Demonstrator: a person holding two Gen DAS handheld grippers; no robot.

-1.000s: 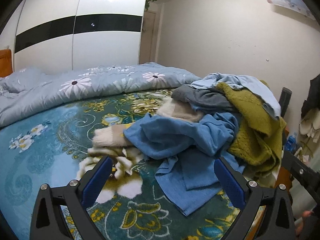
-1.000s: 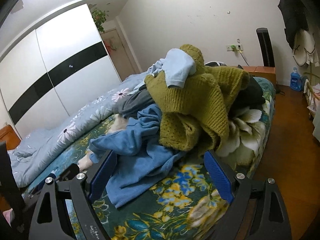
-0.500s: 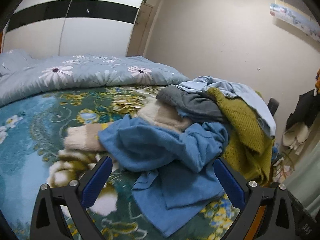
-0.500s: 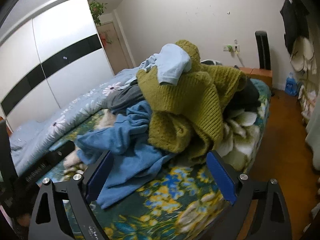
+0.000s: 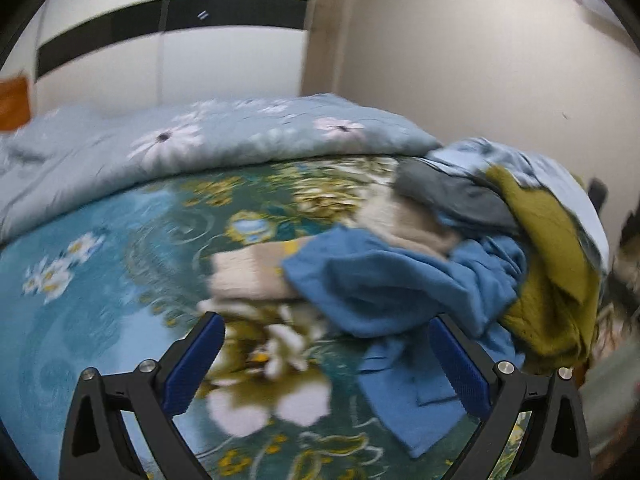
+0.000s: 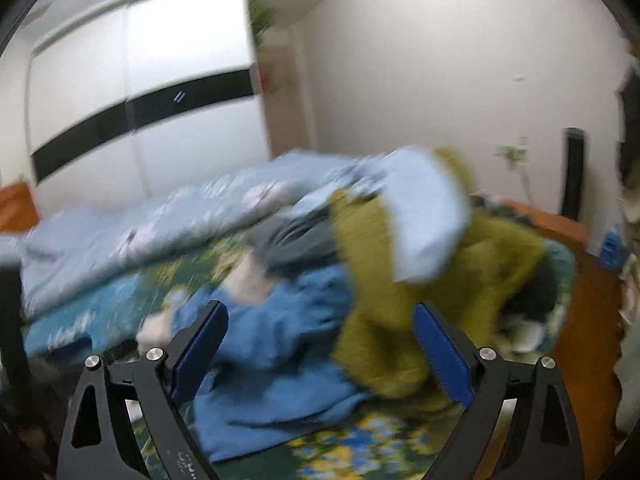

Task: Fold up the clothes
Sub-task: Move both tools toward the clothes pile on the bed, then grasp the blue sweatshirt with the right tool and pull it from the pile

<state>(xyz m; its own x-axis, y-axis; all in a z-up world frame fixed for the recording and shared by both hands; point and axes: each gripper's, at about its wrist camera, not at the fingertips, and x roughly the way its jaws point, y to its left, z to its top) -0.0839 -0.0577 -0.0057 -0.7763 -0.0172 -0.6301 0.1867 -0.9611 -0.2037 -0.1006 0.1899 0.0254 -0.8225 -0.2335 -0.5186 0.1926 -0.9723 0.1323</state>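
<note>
Clothes lie in a loose heap on the right part of the bed, on a teal floral bedspread (image 5: 120,264). Nearest the left gripper (image 5: 326,364), whose blue-padded fingers (image 5: 192,364) stand wide apart and grip nothing, a blue garment (image 5: 380,284) spills forward over the spread, its lower flap lying flat between the two fingers. Just behind it a cream knit piece (image 5: 248,276) pokes out to the left from under the blue cloth. The right gripper (image 6: 320,344) is likewise spread wide and empty, hovering in front of the same blue garment (image 6: 280,332) and an olive-green knit sweater (image 6: 400,300); this view is blurred, so whether its pads touch the cloth is hard to say. Deeper in the heap sit a grey garment (image 5: 452,196) and a pale blue one (image 6: 424,220) draped over the olive knit. Beyond the pile a grey-blue daisy-print duvet (image 5: 200,152) is bunched along the far side, and behind it stands a white wardrobe (image 5: 180,60) with a black band.
</note>
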